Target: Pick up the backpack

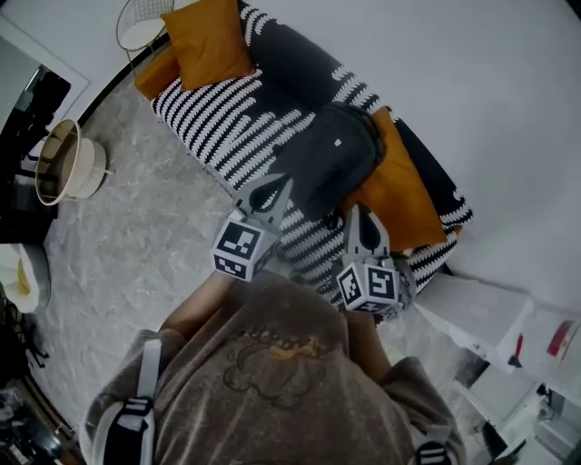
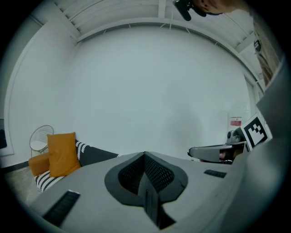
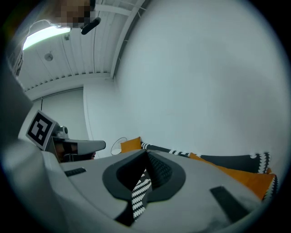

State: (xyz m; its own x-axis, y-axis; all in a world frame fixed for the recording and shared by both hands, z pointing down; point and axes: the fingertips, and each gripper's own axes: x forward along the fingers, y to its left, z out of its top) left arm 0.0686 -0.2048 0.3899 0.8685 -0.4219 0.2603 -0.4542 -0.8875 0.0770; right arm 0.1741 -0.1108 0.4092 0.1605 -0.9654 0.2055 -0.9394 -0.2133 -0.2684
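In the head view a dark grey backpack lies on the black-and-white striped sofa, leaning against an orange cushion. My left gripper is shut and empty, its tip just short of the backpack's near left edge. My right gripper is shut too, beside the backpack's near right corner, over the cushion. In the left gripper view the jaws meet, with the wall ahead and the right gripper alongside. The right gripper view shows closed jaws above striped fabric. Neither gripper view shows the backpack.
A second orange cushion lies at the sofa's far end, next to a white wire basket. A round beige bin stands on the grey carpet at left. White boxes sit by the sofa's right end. The wall is behind the sofa.
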